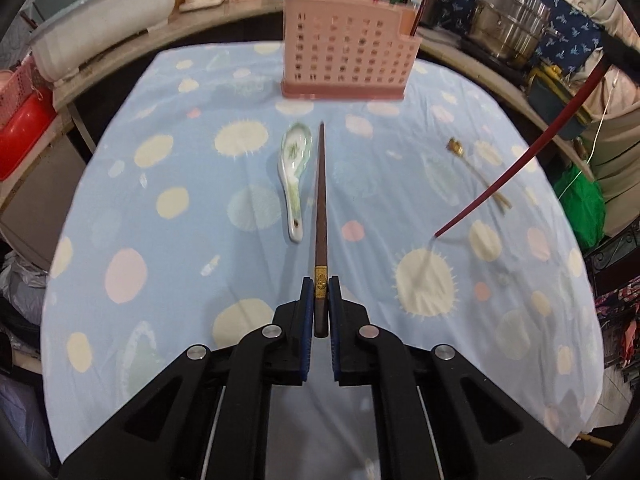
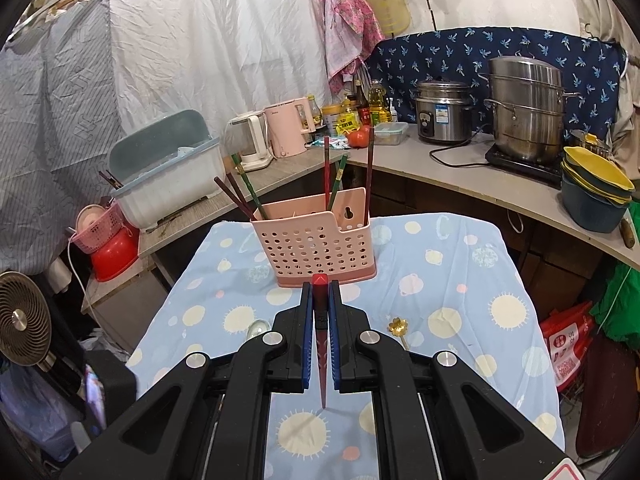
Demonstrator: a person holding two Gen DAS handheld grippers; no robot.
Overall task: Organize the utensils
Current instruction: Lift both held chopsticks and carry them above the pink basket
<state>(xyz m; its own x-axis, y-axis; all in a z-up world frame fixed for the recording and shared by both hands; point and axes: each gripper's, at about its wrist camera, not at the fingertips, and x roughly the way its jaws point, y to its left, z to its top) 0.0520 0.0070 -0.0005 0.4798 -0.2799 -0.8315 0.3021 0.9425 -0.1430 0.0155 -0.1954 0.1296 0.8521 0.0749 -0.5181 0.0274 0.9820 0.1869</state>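
My left gripper (image 1: 320, 286) is shut on a dark brown chopstick (image 1: 321, 200), which points forward over the blue dotted tablecloth (image 1: 160, 240) toward the pink perforated utensil holder (image 1: 344, 60). A white ceramic spoon (image 1: 295, 172) lies just left of that chopstick. My right gripper (image 2: 320, 288) is shut on a red chopstick (image 2: 321, 336), held upright above the cloth in front of the holder (image 2: 316, 240); the same red chopstick (image 1: 520, 160) shows slanting at the right in the left wrist view. The holder holds several chopsticks (image 2: 328, 168). A small gold spoon (image 1: 476, 170) (image 2: 397, 326) lies on the cloth.
A counter (image 2: 460, 168) runs behind and right of the table with a steel steamer pot (image 2: 524, 116), rice cooker (image 2: 442, 116), kettles, bottles and stacked bowls (image 2: 596, 188). A dish rack box (image 2: 168, 168) and red basin (image 2: 114, 256) stand left. A fan (image 2: 22, 320) is at the far left.
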